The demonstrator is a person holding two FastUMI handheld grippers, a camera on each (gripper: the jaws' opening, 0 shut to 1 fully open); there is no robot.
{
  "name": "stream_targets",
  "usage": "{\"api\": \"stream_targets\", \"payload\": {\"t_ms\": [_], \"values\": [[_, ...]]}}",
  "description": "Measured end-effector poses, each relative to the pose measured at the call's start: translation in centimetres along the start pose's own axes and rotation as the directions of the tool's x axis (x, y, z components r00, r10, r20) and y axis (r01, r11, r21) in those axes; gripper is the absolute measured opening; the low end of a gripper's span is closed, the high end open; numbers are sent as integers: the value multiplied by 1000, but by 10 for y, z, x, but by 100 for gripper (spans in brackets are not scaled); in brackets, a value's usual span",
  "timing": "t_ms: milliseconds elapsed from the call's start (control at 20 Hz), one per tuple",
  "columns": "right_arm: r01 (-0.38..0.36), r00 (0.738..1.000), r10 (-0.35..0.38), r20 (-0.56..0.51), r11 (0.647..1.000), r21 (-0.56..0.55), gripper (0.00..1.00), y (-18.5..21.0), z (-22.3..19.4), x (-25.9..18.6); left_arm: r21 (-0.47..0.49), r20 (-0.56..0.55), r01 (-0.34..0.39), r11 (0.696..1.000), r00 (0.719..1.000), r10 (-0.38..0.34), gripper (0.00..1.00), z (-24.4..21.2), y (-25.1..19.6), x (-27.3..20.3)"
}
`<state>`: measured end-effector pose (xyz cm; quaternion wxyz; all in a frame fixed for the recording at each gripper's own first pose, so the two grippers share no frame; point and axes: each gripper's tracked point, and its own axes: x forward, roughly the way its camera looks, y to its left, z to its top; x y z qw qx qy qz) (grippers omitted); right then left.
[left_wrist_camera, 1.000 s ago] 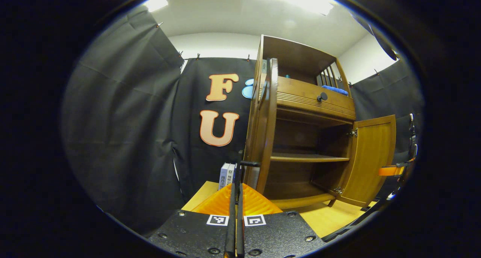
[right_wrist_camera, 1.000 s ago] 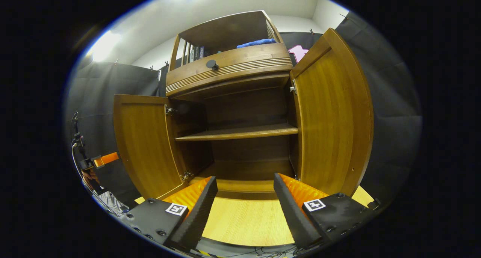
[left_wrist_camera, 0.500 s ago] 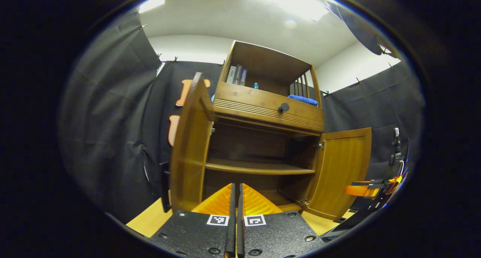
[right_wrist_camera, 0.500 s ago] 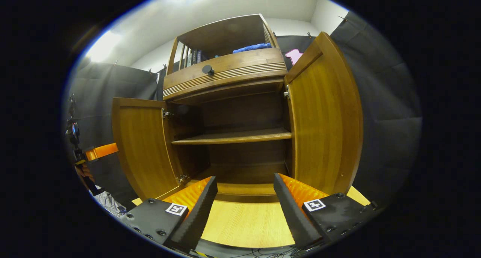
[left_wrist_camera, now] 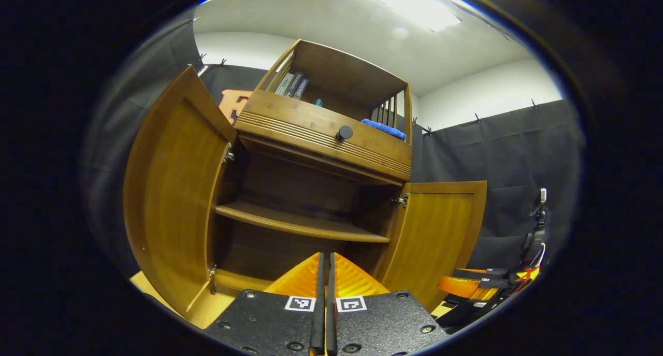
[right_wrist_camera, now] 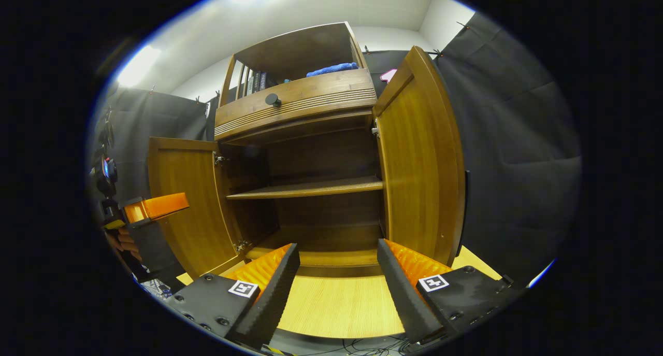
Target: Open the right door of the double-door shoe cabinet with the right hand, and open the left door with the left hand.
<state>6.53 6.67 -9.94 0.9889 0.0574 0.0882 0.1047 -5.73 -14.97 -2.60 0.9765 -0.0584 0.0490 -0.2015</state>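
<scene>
Left gripper (left_wrist_camera: 325, 273) has swung round since a second ago, so it now faces straight into the cabinet (left_wrist_camera: 321, 138). Its fingers are pressed together on nothing. Right gripper (right_wrist_camera: 336, 273) sits wide apart, empty. Left door (left_wrist_camera: 171, 190) and right door (right_wrist_camera: 419, 164) both stand open, shelf (right_wrist_camera: 311, 188) bare.

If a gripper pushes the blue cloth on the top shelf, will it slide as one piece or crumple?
The blue cloth lies low and rumpled, so it is probably soft and would crumple rather than slide whole. It looks light. It should not roll or tip.
</scene>
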Motion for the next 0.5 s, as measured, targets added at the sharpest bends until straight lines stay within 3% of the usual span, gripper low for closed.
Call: {"api": "stream_targets", "payload": {"t_ms": [100, 150, 250, 300, 350, 450, 500], "values": [[10, 1000, -10, 4, 1000, -1, 97, -5, 1, -4, 12, 10, -20, 1000, 1000, 20, 10, -2, -2, 1], [16, 1000, -16, 3, 1000, -2, 97, -8, 1, -5, 20, 14, -27, 999, 1000, 27, 22, -3, -2, 2], [26, 1000, -26, -5, 1000, 0, 97, -14, -2, -6, 36, 33, -43, 998, 999, 42, 36, -3, -1, 2], [31, 1000, -31, -4, 1000, 5, 87, -16, 0, -6, 48, 43, -56, 997, 998, 54, 46, -1, 1, 2], [35, 999, -35, -1, 999, 10, 87, -19, 0, -6, 62, 51, -69, 996, 997, 66, 56, 0, 3, 2], [47, 999, -47, 6, 999, 15, 100, -24, 3, -7, 79, 46, -83, 993, 996, 80, 75, -4, 6, 4], [52, 999, -52, 9, 999, 14, 87, -26, 3, -7, 84, 41, -99, 992, 995, 96, 75, -7, 9, 3]]}}
